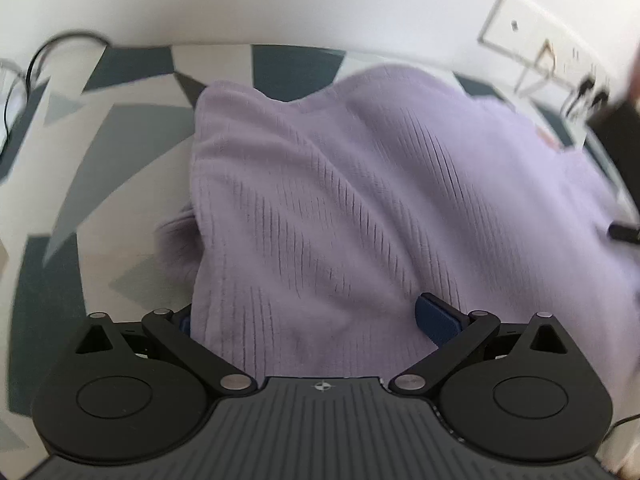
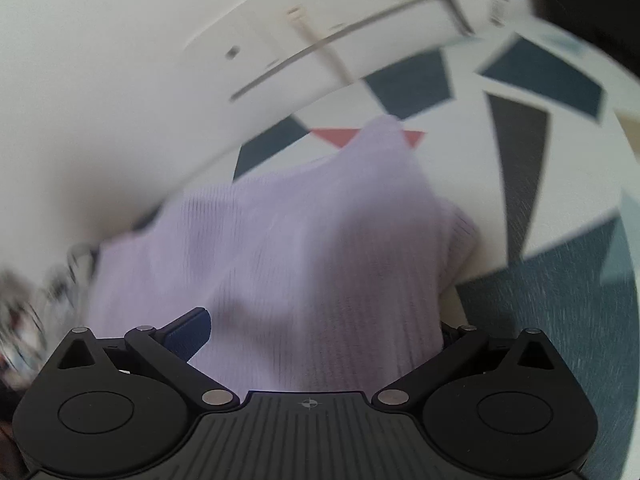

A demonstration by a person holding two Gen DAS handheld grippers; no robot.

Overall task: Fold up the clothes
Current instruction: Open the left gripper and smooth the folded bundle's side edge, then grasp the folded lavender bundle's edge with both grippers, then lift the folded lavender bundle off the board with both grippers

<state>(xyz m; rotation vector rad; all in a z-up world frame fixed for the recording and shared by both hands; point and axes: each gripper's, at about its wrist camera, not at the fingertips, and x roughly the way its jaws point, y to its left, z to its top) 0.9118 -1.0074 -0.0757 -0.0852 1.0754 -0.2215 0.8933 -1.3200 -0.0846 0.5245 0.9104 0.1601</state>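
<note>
1. Left tool [image 1: 308, 320]: its fingers stand wide apart with the lilac knit garment [image 1: 360, 200] draped over the gap. Only the right blue pad [image 1: 436, 318] shows clearly; the left one is a sliver at the cloth's edge. Whether the pads pinch any cloth I cannot tell, since the fabric covers the fingertips.

2. Right tool [image 2: 320, 332]: same arrangement, fingers spread, garment [image 2: 300, 260] lying across them. The left blue pad [image 2: 192, 330] is visible; the right one is hidden under the cloth. Grip on the cloth cannot be told here either.

3. The garment is ribbed, bunched and rumpled, and lies on a surface covered with a cloth patterned in white, grey and dark teal shapes [image 1: 120, 140]. What kind of surface carries it is not clear. Both views are motion-blurred, the right more so.

4. Left view only: a folded-under lump of the knit at the garment's left edge [image 1: 180, 232], a dark cable [image 1: 60, 44] at the far left, and a short black object [image 1: 624, 232] cut off at the right frame edge.

5. Right view only: a red triangle [image 2: 336, 136] in the pattern behind a raised peak of the garment, and a smeared, unreadable patch at the lower left [image 2: 32, 304].

6. Both views: a white wall panel with plugs and leads [image 1: 560, 64] [image 2: 360, 32] beyond the garment, details blurred.
</note>
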